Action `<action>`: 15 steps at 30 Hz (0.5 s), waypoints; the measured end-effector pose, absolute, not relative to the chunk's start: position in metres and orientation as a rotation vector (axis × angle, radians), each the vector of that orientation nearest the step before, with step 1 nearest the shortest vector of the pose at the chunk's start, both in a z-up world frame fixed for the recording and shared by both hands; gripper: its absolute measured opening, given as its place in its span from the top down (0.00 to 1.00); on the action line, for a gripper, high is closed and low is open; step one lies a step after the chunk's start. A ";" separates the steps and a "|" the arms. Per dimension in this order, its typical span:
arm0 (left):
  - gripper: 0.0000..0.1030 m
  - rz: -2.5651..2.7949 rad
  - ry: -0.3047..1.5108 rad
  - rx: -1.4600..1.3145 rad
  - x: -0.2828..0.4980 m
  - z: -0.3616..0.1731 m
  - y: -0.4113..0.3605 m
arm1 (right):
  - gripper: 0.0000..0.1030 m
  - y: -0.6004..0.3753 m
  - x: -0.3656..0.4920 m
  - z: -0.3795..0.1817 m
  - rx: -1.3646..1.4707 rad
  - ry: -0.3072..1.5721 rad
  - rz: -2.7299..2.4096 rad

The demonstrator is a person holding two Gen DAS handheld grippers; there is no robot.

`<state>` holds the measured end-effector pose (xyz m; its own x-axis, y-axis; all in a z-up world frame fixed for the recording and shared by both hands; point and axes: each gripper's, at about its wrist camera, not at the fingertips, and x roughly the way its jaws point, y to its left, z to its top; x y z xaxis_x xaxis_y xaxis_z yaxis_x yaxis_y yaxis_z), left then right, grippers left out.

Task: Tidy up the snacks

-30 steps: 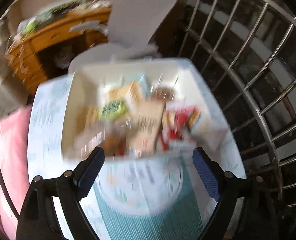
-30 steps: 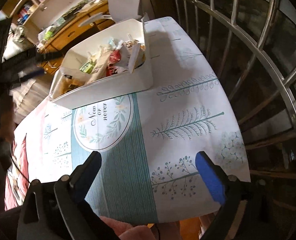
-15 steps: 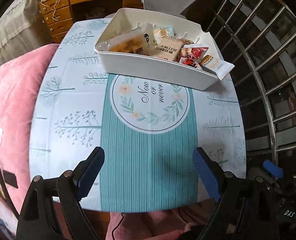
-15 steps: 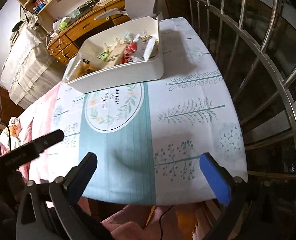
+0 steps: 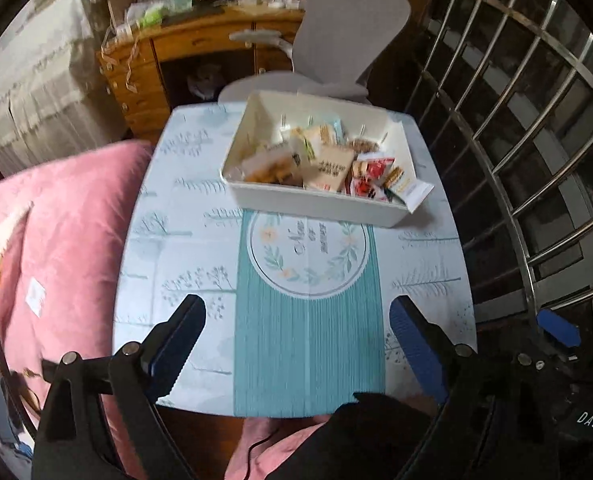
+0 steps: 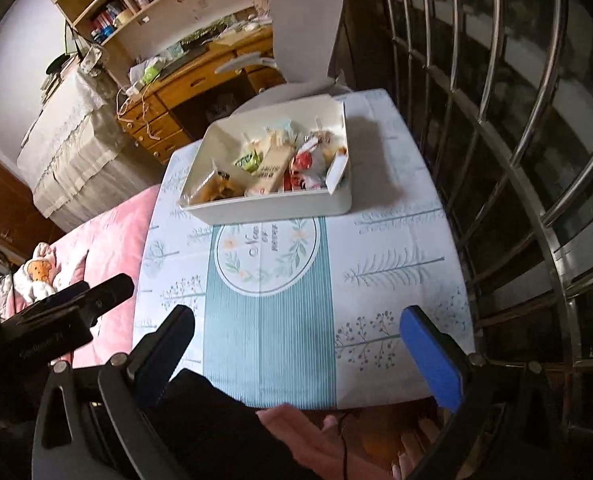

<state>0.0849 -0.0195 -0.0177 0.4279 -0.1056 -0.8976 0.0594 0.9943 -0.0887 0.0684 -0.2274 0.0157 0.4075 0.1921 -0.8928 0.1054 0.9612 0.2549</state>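
A white rectangular bin (image 5: 320, 204) (image 6: 280, 205) stands at the far side of the table and holds several snack packets (image 5: 332, 166) (image 6: 274, 166). One white packet (image 5: 410, 190) hangs over its right front corner. My left gripper (image 5: 296, 340) is open and empty above the table's near edge. My right gripper (image 6: 296, 344) is open and empty too, above the near edge, well short of the bin. The right gripper's blue finger (image 5: 558, 326) shows at the right of the left wrist view.
The table carries a pale tablecloth with a teal stripe (image 5: 308, 340) (image 6: 268, 320). A pink blanket (image 5: 64, 240) lies to the left. A grey chair (image 5: 352, 28) and a wooden desk (image 5: 184, 52) stand beyond the table. Metal window bars (image 5: 536, 140) run along the right.
Both grippers have pulled back from the bin to the table's near edge and stay open. The bin and its snacks have not moved.
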 end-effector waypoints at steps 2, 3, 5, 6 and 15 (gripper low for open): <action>0.10 -0.097 1.098 -0.025 0.080 -0.013 -0.020 | 0.00 -0.222 0.067 0.018 0.277 1.155 0.056; 0.10 -0.074 1.088 -0.011 0.077 -0.011 -0.020 | 0.00 -0.219 0.067 0.019 0.268 1.153 0.045; 0.09 -0.064 1.059 0.017 0.074 -0.008 -0.021 | 0.00 -0.216 0.065 0.023 0.250 1.133 0.011; 0.08 -0.069 1.048 0.015 0.073 -0.008 -0.020 | 0.00 -0.215 0.065 0.024 0.240 1.123 -0.001; 0.01 -0.023 1.019 -0.022 0.069 -0.017 -0.004 | 0.00 -0.191 0.057 0.018 0.158 1.098 0.009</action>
